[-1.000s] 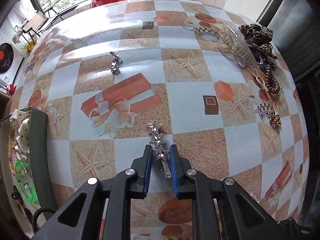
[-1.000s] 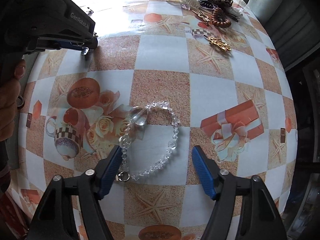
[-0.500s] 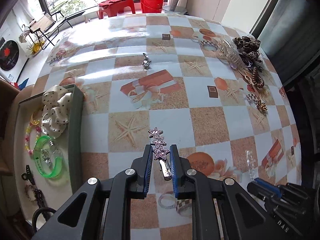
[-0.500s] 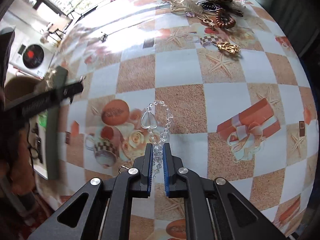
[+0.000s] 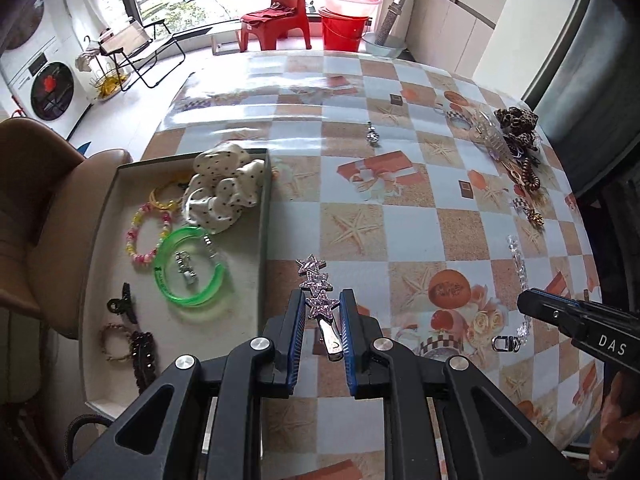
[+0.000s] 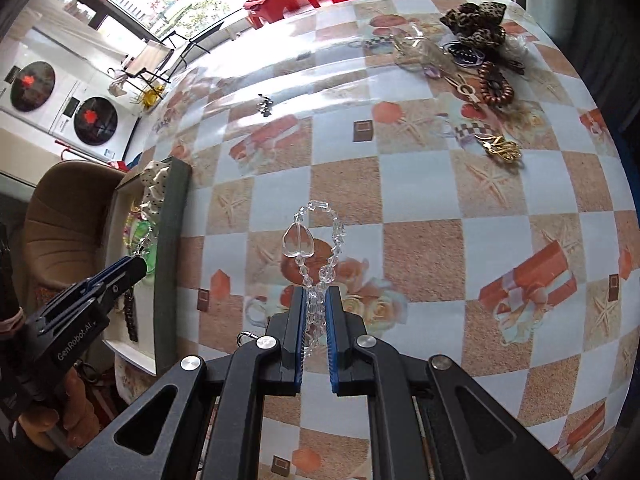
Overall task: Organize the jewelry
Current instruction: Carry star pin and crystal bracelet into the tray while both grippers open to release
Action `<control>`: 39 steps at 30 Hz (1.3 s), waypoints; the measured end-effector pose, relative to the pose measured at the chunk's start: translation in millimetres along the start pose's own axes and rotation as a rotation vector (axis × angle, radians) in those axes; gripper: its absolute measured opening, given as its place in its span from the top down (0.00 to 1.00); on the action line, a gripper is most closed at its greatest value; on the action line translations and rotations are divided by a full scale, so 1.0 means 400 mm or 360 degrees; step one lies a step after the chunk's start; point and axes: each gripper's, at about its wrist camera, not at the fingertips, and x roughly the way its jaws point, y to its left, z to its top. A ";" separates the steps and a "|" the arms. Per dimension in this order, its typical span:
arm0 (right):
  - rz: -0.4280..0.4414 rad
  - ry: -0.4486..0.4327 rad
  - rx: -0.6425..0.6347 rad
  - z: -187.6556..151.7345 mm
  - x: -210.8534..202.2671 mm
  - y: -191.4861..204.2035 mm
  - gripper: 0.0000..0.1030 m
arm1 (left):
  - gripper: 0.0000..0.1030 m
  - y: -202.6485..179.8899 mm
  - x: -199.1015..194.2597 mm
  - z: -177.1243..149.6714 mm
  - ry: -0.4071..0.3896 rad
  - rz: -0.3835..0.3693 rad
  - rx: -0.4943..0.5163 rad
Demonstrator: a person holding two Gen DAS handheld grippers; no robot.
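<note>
My left gripper [image 5: 320, 300] is shut on a silver star hair clip [image 5: 318, 294] and holds it above the table, just right of the open box [image 5: 264, 216]. My right gripper [image 6: 316, 294] is shut on a clear bead bracelet [image 6: 316, 236] with a heart bead and holds it off the table. The bracelet also shows in the left wrist view [image 5: 518, 268], hanging from the right gripper [image 5: 528, 308]. The box holds a dotted white scrunchie [image 5: 224, 188], a green bangle [image 5: 188, 268], bead bracelets and dark clips.
Loose jewelry lies at the table's far right: a leopard scrunchie [image 6: 476, 24], a clear claw clip [image 6: 424, 54], a brown coil tie [image 6: 496, 86], a gold brooch [image 6: 500, 146]. A small silver piece [image 5: 373, 136] lies mid-table. A brown chair [image 5: 36, 216] stands left of the box.
Both grippers have lifted and drawn back toward the box on the left. The right gripper closed on the bead bracelet and raised it. The left still holds the star clip.
</note>
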 end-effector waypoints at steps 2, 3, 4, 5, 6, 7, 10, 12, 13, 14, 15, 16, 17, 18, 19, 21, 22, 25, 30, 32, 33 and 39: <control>0.0014 0.0004 -0.0038 0.004 0.000 0.027 0.90 | 0.80 0.037 -0.010 -0.013 -0.0002 0.0023 -0.0047; 0.0021 0.0005 -0.0056 0.006 0.000 0.040 0.90 | 0.80 0.052 -0.012 -0.019 -0.0002 0.0030 -0.0066; 0.0028 0.0007 -0.0077 0.008 0.001 0.056 0.90 | 0.80 0.070 -0.016 -0.026 -0.0002 0.0041 -0.0091; 0.0037 0.0010 -0.0096 0.010 0.004 0.072 0.90 | 0.80 0.085 -0.019 -0.032 -0.0003 0.0051 -0.0114; 0.0046 0.0012 -0.0112 0.013 0.006 0.088 0.90 | 0.80 0.101 -0.022 -0.039 -0.0004 0.0060 -0.0135; 0.0056 0.0015 -0.0135 0.015 0.009 0.106 0.90 | 0.80 0.120 -0.026 -0.045 -0.0008 0.0072 -0.0159; 0.0077 0.0024 -0.0201 0.019 0.018 0.157 0.90 | 0.80 0.175 -0.034 -0.064 -0.0009 0.0100 -0.0235; 0.0094 0.0033 -0.0248 0.021 0.025 0.192 0.90 | 0.80 0.210 -0.038 -0.075 -0.0009 0.0120 -0.0283; 0.0102 0.0038 -0.0267 0.023 0.029 0.208 0.90 | 0.80 0.227 -0.040 -0.080 -0.0010 0.0127 -0.0307; 0.0112 0.0042 -0.0292 0.024 0.033 0.227 0.90 | 0.80 0.240 -0.041 -0.085 -0.0009 0.0133 -0.0326; 0.0121 0.0045 -0.0314 0.026 0.038 0.245 0.90 | 0.80 0.259 -0.043 -0.093 -0.0008 0.0141 -0.0352; 0.0134 0.0049 -0.0340 0.027 0.044 0.266 0.90 | 0.80 0.273 -0.044 -0.098 -0.0008 0.0148 -0.0368; 0.0146 0.0053 -0.0361 0.028 0.049 0.283 0.90 | 0.80 0.287 -0.047 -0.106 -0.0007 0.0156 -0.0385; 0.0156 0.0057 -0.0382 0.028 0.053 0.301 0.90 | 0.80 0.300 -0.048 -0.112 -0.0005 0.0163 -0.0400; 0.0171 0.0065 -0.0407 0.029 0.058 0.321 0.90 | 0.80 0.314 -0.049 -0.119 -0.0003 0.0166 -0.0418; 0.0196 0.0080 -0.0447 0.029 0.070 0.354 0.90 | 0.80 0.339 -0.051 -0.134 0.0004 0.0159 -0.0450; 0.0209 0.0089 -0.0471 0.029 0.077 0.373 0.90 | 0.80 0.348 -0.052 -0.140 0.0009 0.0151 -0.0462; 0.0240 0.0122 -0.0533 0.025 0.100 0.418 0.90 | 0.80 0.369 -0.047 -0.157 0.0028 0.0117 -0.0483; 0.0265 0.0188 -0.0616 0.017 0.142 0.472 0.90 | 0.80 0.374 -0.025 -0.172 0.0067 0.0064 -0.0484; 0.0270 0.0219 -0.0635 0.015 0.161 0.488 0.90 | 0.80 0.372 -0.012 -0.174 0.0082 0.0037 -0.0486; 0.0272 0.0235 -0.0643 0.014 0.169 0.494 0.90 | 0.80 0.370 -0.007 -0.174 0.0087 0.0026 -0.0485; 0.0276 0.0345 -0.0709 0.019 0.222 0.524 0.90 | 0.80 0.352 0.037 -0.175 0.0136 -0.0022 -0.0443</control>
